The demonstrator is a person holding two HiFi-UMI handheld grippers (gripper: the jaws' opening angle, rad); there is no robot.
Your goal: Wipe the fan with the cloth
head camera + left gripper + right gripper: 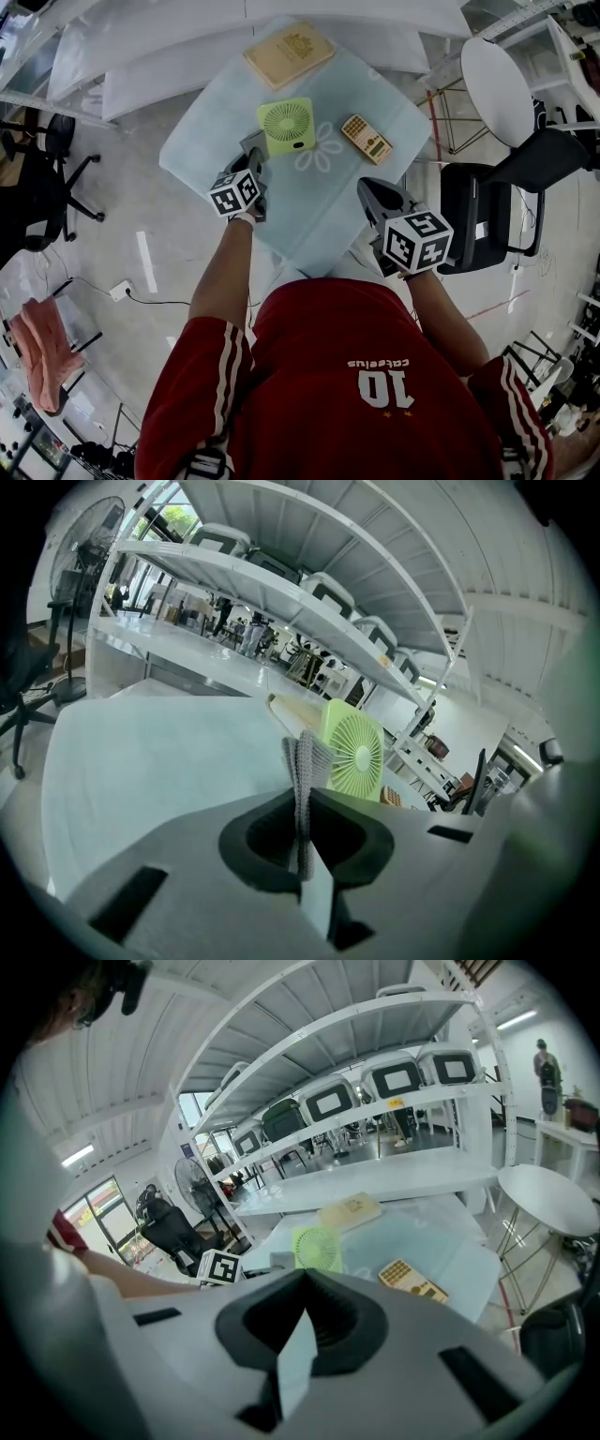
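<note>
Left claw (pixel 303 808) is clamped shut on the grey cloth (pixel 306 759), whose end pokes past the tips. The green fan (pixel 354 750) stands on the worktop (pixel 150 761) just ahead of that claw, not touching. Right claw (pixel 302 1288) is closed and empty, fan well ahead. Approach step, no wiping yet; next likely needs the cloth pushed forward onto the grille.

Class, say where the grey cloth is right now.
The left gripper view shows the cloth pinched in the left tongs, just short of the green fan on the table.
</note>
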